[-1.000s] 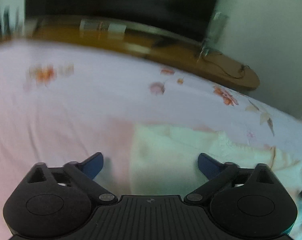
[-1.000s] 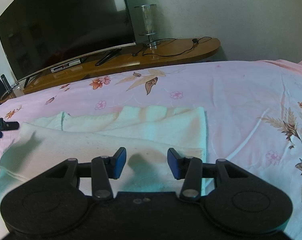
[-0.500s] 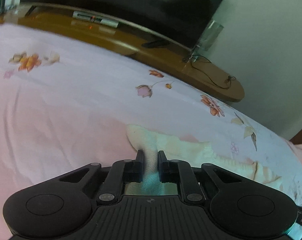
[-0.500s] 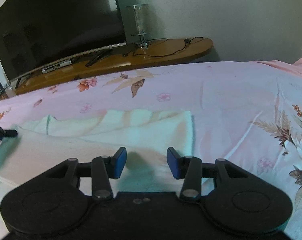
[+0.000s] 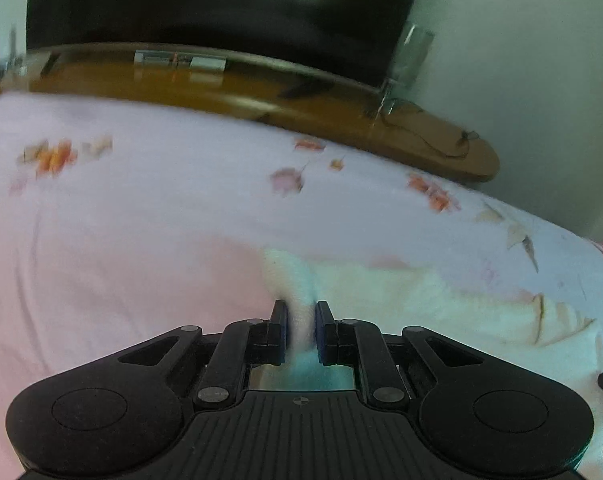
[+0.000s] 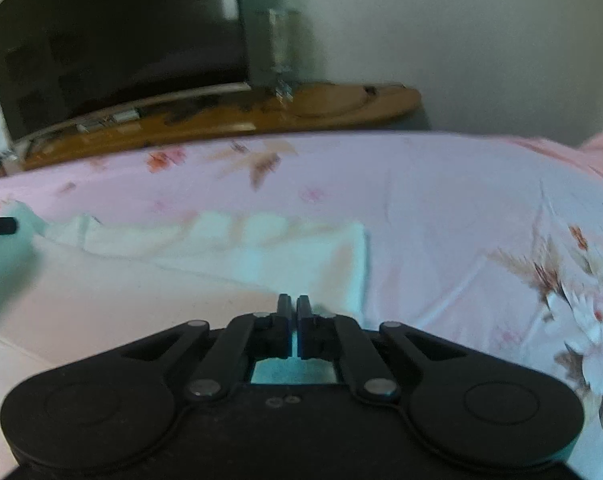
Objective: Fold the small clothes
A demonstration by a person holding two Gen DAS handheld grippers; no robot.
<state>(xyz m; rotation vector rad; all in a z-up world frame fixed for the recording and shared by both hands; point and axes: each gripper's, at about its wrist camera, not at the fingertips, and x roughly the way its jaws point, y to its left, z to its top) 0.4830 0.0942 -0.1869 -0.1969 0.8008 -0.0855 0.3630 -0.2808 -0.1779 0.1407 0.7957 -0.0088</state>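
1 bed (image 6: pixel 441 208) with a pink flowered sheet fills the space ahead of both grippers, and beyond its far edge stand 1 dark television (image 6: pixel 113 40) and 1 long wooden stand (image 6: pixel 229 114).

1 small cream garment (image 6: pixel 229 252) lies flat on the sheet, spread directly ahead of and beneath both tools, its far edge rumpled into soft ridges. It looks light, limp and thin, so it should drape and sag from wherever it is pinched, and a single layer could slip out of a shallow bite. Corners and hems along the near edge look like the best places to take it, 1 for each hand, so the cloth stays taut between them.

The left gripper (image 5: pixel 300 326) is clenched on a bunched corner of the garment (image 5: pixel 433 304), which rises between its 2 fingers (image 5: pixel 279 330). The right gripper (image 6: pixel 293 328) has just closed almost completely; its 2 fingers (image 6: pixel 306 332) sit over the garment's near edge with only a sliver of pale blue showing between them, so it appears to be pinching a thin layer, though blur makes that uncertain.
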